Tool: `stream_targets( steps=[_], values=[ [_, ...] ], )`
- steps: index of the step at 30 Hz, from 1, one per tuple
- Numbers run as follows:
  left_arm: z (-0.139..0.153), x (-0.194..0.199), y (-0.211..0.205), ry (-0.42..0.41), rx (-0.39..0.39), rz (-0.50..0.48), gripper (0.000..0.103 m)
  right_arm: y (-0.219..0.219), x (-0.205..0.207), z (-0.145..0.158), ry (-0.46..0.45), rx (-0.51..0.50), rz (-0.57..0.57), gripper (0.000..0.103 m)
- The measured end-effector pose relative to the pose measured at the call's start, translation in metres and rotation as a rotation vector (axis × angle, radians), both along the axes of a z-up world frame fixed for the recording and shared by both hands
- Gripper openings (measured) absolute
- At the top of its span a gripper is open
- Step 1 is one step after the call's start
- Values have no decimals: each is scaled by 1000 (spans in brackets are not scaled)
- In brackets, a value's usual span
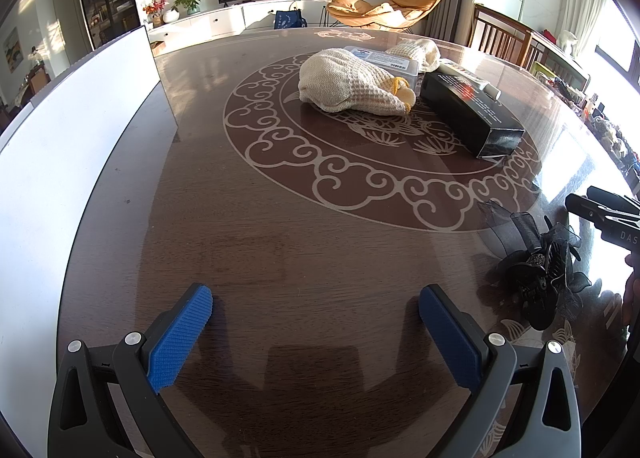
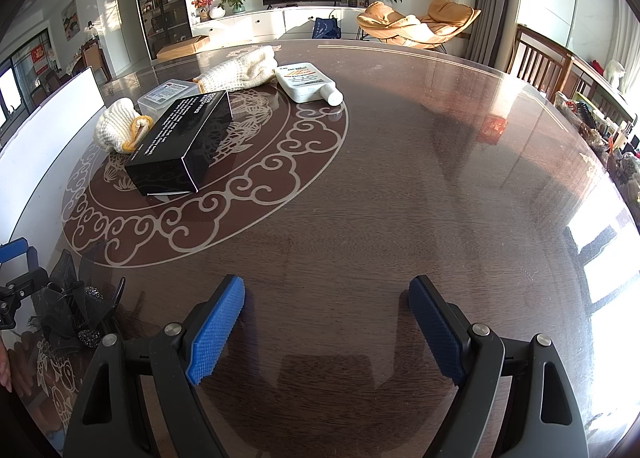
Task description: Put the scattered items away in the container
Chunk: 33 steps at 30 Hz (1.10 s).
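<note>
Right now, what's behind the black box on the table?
Behind the black box lie a clear plastic case, two cream knitted cloths and a white bottle. The box and nearer cloth cover part of the case; its contents can't be seen.

Black box [image 2: 182, 142], cream gloves [image 1: 352, 84], white bottle [image 2: 306, 82], brown scroll-patterned table [image 2: 400, 178]

Box [image 2: 180, 142] between cloth [image 2: 120, 124] and bottle [image 2: 306, 82]

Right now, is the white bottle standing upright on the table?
No, the white bottle lies flat on its side on the table, beside a cream glove.
</note>
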<state>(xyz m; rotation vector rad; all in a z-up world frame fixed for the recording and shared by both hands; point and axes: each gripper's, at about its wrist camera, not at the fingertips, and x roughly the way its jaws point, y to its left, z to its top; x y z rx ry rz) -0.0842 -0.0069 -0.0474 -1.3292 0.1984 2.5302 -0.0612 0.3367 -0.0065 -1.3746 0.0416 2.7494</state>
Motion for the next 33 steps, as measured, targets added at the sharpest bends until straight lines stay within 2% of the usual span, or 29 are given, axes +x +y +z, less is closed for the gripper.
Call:
stream_targets(
  steps=[31, 33],
  values=[
    [0, -3, 1, -3, 3, -2, 103, -1, -1, 0, -4, -7, 6, 87],
    [0, -3, 2, -3, 6, -3, 103, -2, 5, 3, -19, -54, 11, 86]
  ],
)
